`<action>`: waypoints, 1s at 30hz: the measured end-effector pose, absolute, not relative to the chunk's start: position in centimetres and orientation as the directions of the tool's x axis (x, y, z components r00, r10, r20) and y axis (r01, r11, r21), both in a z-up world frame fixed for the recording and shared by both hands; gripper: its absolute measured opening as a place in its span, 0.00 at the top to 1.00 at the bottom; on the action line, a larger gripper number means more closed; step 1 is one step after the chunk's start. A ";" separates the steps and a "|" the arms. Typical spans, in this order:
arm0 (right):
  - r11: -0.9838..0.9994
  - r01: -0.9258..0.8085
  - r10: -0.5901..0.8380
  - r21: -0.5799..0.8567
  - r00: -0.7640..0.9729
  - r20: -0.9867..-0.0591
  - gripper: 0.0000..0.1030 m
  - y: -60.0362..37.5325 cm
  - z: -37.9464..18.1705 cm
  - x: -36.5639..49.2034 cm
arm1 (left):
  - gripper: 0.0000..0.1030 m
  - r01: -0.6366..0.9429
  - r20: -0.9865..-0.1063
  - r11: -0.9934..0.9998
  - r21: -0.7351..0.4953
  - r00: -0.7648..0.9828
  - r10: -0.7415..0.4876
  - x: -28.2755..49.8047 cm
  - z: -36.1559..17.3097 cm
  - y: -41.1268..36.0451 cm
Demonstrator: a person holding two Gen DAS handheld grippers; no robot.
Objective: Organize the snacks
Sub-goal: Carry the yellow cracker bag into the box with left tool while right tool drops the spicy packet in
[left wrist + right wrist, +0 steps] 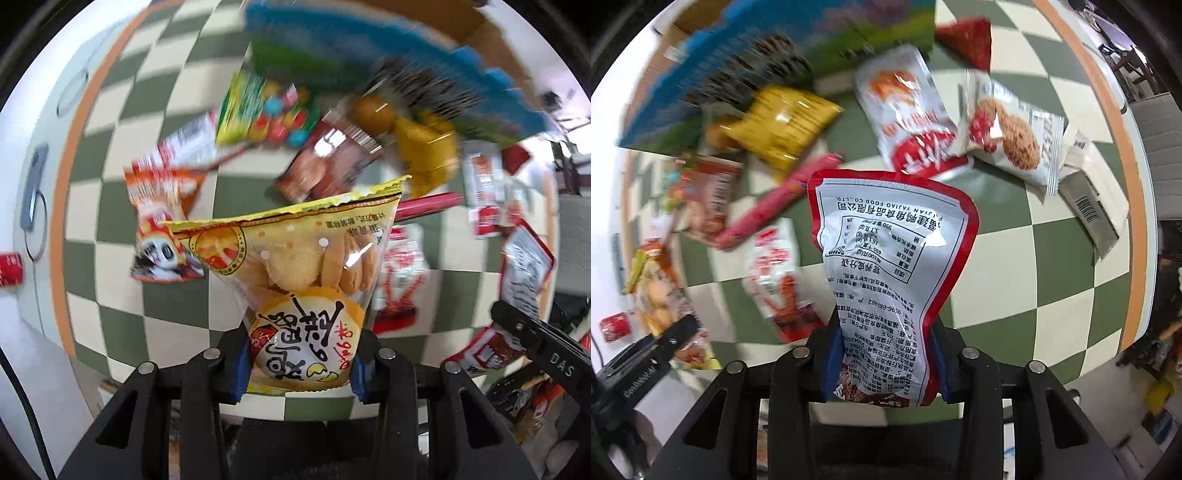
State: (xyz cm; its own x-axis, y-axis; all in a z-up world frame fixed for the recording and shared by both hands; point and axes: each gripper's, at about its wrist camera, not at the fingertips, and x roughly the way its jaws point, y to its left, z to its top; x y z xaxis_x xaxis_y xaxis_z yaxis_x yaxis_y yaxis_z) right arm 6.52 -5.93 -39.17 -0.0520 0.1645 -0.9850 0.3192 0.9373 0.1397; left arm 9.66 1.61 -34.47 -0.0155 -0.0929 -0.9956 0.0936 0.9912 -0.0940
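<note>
The left gripper is clamping the lower end of a yellow cracker bag, its blue-padded fingers pressing in from both sides. The bag is standing up between them, raised above a green and cream checkered tablecloth. The right gripper is pinching a silver and red pouch the same way, printed back facing the camera, also lifted over the cloth. Many more snacks are lying scattered on the table beyond, most of them blurred. In the right wrist view a yellow packet is sitting far left near a blue and green box, a long pink stick pack is lying nearer, and an oat cookie packet is resting far right. In the left wrist view an orange packet is lying left of the held bag.
</note>
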 end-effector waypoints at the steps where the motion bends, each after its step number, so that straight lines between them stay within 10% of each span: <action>1: 0.936 0.317 0.176 0.155 -0.036 -0.984 0.59 -5.6 -38.4 6.3 | 0.62 0.106 -0.994 0.988 -0.112 0.002 -0.113 9.5 -33.4 1.3; 13: 0.901 0.231 0.331 0.367 0.181 -0.926 0.59 -11.3 -22.1 14.7 | 0.62 0.185 -0.963 0.961 -0.208 0.133 -0.234 23.2 -17.1 0.3; 30: 0.952 0.075 0.289 0.295 0.089 -0.953 0.59 -14.7 -30.1 41.2 | 0.62 0.140 -0.973 0.964 -0.228 -0.073 -0.219 44.9 -27.5 -5.5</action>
